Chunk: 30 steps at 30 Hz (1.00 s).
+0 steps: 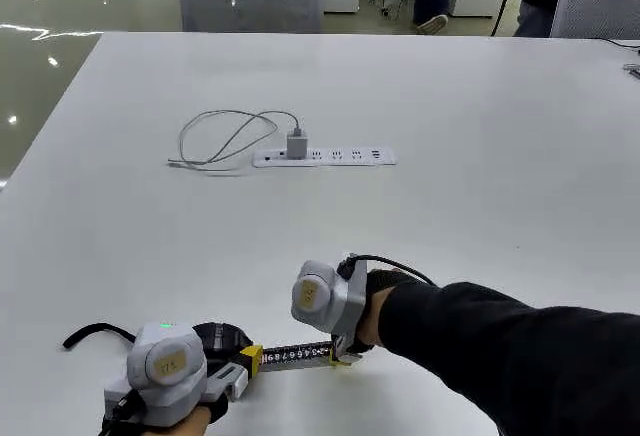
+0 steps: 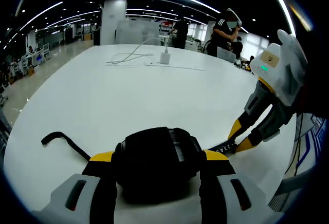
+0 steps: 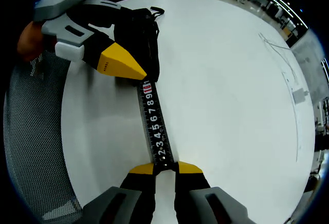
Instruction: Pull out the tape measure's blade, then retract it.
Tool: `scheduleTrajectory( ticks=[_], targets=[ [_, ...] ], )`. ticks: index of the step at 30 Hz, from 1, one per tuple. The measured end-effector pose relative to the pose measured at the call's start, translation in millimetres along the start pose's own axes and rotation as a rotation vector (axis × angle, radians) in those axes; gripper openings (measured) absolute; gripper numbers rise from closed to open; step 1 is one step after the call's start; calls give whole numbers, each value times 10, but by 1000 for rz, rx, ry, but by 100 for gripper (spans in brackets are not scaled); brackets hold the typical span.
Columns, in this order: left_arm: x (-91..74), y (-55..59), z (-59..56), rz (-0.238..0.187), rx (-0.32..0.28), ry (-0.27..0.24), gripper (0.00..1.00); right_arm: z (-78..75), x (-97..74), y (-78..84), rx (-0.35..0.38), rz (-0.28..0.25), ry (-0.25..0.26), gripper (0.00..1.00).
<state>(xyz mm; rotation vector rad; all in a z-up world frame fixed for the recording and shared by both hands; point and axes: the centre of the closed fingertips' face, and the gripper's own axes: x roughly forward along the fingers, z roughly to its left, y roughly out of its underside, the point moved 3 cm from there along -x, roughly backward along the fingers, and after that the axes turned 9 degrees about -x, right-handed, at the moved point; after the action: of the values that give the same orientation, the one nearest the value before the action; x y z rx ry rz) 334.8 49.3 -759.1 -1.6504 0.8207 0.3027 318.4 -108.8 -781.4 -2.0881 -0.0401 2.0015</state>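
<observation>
Black tape measure (image 2: 157, 162) — numbered blade (image 3: 154, 124) partly out

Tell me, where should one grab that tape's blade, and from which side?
At its free end, coming in along the blade from the side opposite the black case. The blade lies flat and straight on the table, so a pull in line should draw it cleanly. The right gripper pinches that tip this way, while the left gripper clamps the case.
</observation>
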Motion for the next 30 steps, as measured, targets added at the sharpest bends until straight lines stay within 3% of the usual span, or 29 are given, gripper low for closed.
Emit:
scheduleTrajectory(
  ticks=[30],
  targets=[
    [-5, -1, -3, 2, -5, 0, 61, -8, 31, -166, 1, -18, 9, 9]
  ],
)
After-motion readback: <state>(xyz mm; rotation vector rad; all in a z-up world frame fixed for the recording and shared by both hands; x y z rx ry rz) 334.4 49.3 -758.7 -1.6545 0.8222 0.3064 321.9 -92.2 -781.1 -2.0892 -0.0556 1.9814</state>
